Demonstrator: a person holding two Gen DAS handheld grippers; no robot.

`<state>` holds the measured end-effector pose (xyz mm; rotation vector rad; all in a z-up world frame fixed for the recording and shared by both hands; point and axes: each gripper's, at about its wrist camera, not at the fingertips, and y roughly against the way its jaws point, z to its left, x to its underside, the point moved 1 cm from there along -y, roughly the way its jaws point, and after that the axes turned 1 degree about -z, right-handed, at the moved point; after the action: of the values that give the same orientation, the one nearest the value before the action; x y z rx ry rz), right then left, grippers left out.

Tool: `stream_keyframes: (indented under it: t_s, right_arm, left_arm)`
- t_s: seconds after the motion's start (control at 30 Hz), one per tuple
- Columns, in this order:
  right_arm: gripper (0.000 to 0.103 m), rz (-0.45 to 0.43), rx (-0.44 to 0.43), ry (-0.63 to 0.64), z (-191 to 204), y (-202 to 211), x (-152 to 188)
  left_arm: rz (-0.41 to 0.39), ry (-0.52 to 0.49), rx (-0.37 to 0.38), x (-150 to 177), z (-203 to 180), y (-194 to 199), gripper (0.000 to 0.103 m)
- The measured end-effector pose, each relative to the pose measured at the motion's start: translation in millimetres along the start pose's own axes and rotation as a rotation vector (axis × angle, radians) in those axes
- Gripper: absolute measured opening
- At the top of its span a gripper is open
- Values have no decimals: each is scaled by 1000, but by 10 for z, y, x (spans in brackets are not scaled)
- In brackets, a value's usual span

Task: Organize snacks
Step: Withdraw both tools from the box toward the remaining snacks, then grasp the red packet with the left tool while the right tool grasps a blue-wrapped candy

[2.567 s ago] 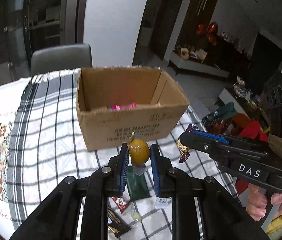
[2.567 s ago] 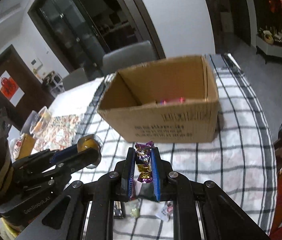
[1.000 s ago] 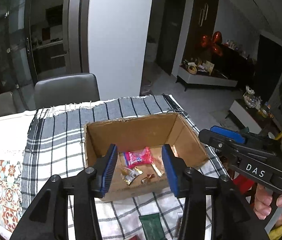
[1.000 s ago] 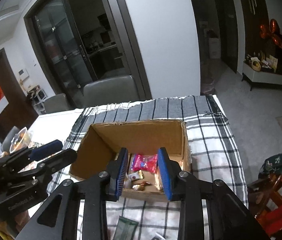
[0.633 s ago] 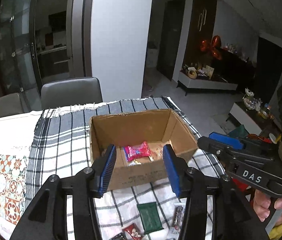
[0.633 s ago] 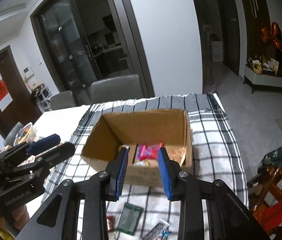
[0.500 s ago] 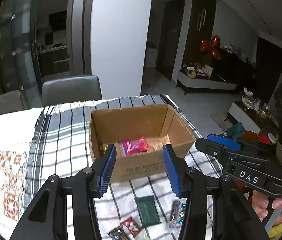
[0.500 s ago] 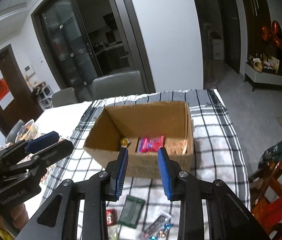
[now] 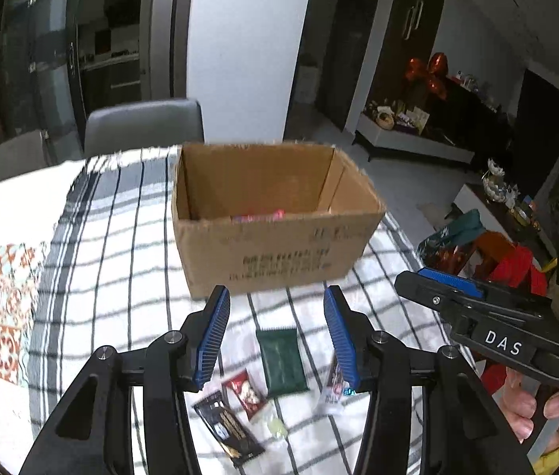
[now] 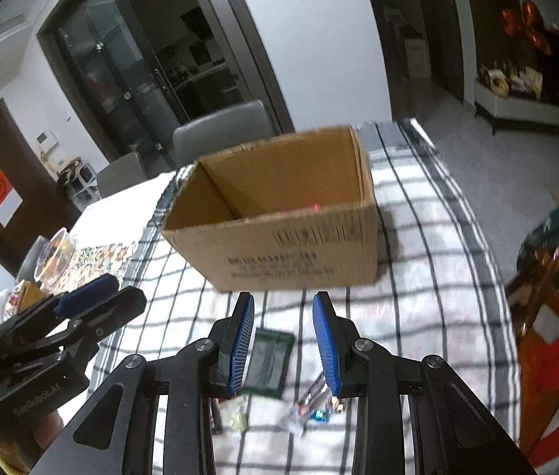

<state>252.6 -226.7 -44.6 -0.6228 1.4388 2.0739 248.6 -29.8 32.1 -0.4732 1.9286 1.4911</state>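
- Cardboard box [image 9: 275, 237]: sitting open-topped on the checked cloth [image 9: 121, 261], past the loose packets; a pink wrapper [image 9: 259, 215] is just showing over its near wall.
- Loose snacks, lying in a cluster on the cloth in front of the box: green pouch [image 9: 282, 358], red packet [image 9: 244, 391], black bar wrapper [image 9: 227, 427], pale round sweet [image 9: 276, 431], clear-wrapped candy [image 9: 333, 390].
- Left gripper [image 9: 275, 336]: hanging over the cluster, jaws standing wide, holding nothing.
- Right gripper [image 10: 284, 340]: hanging beside it, jaws standing wide, likewise holding nothing; green pouch [image 10: 269, 360] lying between and below its pads.
- Step in hand, as I judge it: both tongs are lining up for a fresh pick.
- Next move calls for lowering onto one packet each, closing across its narrow sides, then lifting clear over the box's near wall.
- Room: the two tools are working near each other; packets are lying close together, so a neighbour could get nudged. The cloth's right edge is falling away toward a chair [image 10: 556, 316].
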Motion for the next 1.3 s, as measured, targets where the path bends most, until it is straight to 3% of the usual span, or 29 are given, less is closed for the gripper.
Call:
stream_keyframes:
  t_s: [0.77, 1.3]
  right_arm:
    - [32, 283, 54, -150, -350, -644, 786]
    - [32, 355, 100, -186, -437, -931, 904]
  left_arm:
    - [257, 72, -34, 807, 210, -634, 48]
    - [369, 144, -43, 985, 293, -1007, 48]
